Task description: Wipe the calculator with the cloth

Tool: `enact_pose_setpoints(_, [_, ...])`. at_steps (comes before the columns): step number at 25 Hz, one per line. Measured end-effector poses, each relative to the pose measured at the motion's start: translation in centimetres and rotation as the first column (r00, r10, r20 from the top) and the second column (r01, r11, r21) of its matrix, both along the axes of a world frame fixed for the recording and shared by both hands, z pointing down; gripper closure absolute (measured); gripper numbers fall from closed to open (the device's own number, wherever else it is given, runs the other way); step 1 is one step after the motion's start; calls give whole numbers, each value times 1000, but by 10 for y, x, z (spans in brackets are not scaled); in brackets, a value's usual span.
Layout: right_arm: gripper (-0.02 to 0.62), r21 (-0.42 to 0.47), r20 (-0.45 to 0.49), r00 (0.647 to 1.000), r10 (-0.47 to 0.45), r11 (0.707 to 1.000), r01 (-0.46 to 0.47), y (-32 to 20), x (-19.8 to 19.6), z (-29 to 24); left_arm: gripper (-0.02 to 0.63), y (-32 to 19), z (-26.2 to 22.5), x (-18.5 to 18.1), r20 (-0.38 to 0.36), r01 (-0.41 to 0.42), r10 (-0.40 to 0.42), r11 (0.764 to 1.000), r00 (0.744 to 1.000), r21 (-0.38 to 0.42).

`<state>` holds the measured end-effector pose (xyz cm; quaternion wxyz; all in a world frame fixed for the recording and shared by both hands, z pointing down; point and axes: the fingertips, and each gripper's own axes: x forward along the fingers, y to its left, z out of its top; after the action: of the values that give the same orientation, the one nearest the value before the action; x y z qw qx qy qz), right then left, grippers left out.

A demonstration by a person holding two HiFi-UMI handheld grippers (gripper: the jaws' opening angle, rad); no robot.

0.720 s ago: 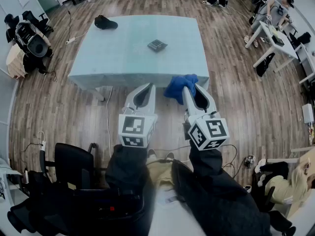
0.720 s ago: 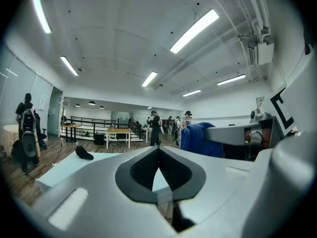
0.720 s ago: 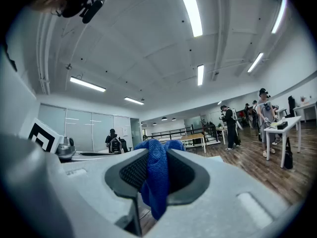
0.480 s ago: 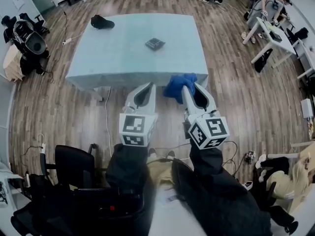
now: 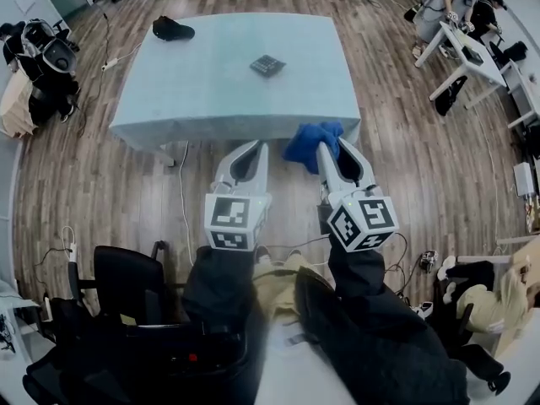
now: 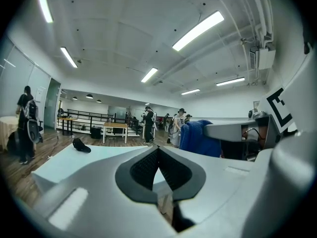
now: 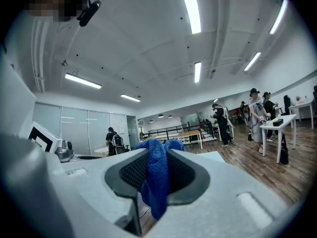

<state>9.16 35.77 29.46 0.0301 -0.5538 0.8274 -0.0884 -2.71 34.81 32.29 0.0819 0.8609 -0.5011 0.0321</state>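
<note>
Cloth (image 5: 310, 144), blue, clamped between the pads of right gripper (image 5: 332, 148), bunched above the tips and hanging below them; held over the floor just short of the table's (image 5: 194, 108) near edge, by its near-right corner. Left gripper (image 5: 256, 148) with jaws closed tip to tip on themselves, level with the right one, likewise short of the table's near edge. Calculator (image 5: 267, 65) flat on the table, past its middle toward the far edge, slightly right of centre, well apart from both grippers and the cloth. Black cap (image 5: 171, 30) near the table's far-left corner, well apart from the calculator. Open tabletop all round the calculator, widest toward the near and left edges. Desks (image 5: 462, 57) and people (image 7: 257, 114) well beyond the table's right and far sides
</note>
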Motion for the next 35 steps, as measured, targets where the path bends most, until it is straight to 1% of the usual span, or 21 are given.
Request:
enact_pose_setpoints(4, [492,-25,32,999,10,1000,-9,-4,-1,10,603,-3,9,-10,-15,16,-17,1000,1000,-17])
enact_pose_setpoints(7, [492,-33,21,1000,7,999,-6,-12,-2,14,603,-11,15,-14,-24,27,-28,999,999,-30])
enact_pose_setpoints(12, [492,-46,34,999,-18,999,19,-44,-2,19,603,-39,19,-14,-15,45,-46,998,999,-40])
enact_pose_setpoints(15, [491,-45,70,997,-36,998,40,-72,2,17,603,-66,13,-14,-3,66,-67,998,998,-22])
enact_pose_setpoints(19, [491,6,68,995,-71,997,71,-113,2,3,603,-106,-3,-14,12,96,-97,995,995,22])
enact_pose_setpoints(23, [491,28,81,993,-85,996,83,-152,17,-6,603,-145,-17,3,29,99,-100,994,995,53])
enact_pose_setpoints(27, [491,30,97,991,-89,996,87,-183,33,-7,603,-173,-22,18,42,101,-104,993,994,61])
enact_pose_setpoints(31, [491,28,94,989,-115,993,112,-203,41,-2,603,-196,-19,26,46,119,-121,991,992,58])
enact_pose_setpoints(35, [491,13,98,988,-118,993,117,-218,53,6,603,-212,-14,32,47,134,-137,990,990,49])
